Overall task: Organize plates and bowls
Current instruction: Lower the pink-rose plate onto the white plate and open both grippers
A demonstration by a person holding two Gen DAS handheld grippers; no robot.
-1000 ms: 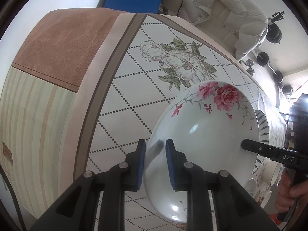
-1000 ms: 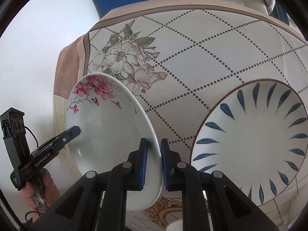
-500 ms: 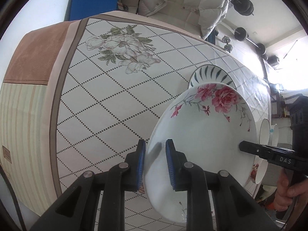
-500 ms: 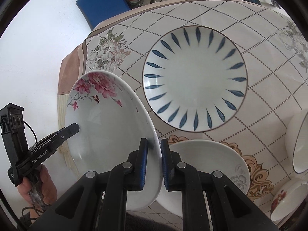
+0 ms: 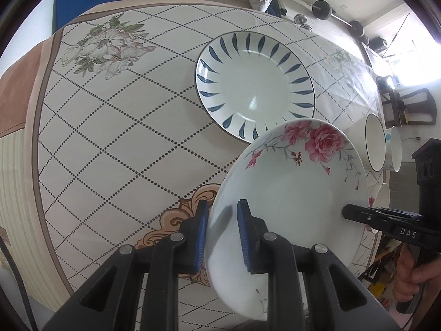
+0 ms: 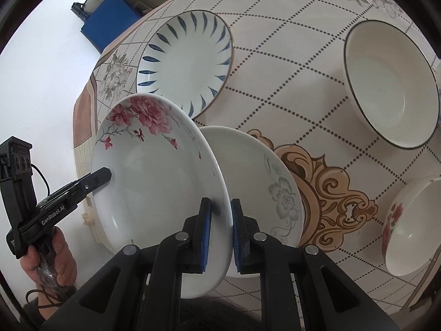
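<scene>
Patterned tablecloth [image 5: 115, 143] spreads below you. Your left gripper [image 5: 220, 234] and right gripper [image 6: 220, 229] each pinch the rose plate [image 6: 154, 176] by opposite rims, aloft above the grey-flower plate [image 6: 264, 176]. Next, probably lower it level onto that plate and release together.

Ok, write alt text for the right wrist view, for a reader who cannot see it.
The right gripper and left gripper pinch opposite rims of a rose-patterned plate, held tilted above a patterned tablecloth. Behind it lie a grey-flower plate and a blue-leaf plate; a dark-rimmed bowl and a rose bowl sit to the right.
</scene>
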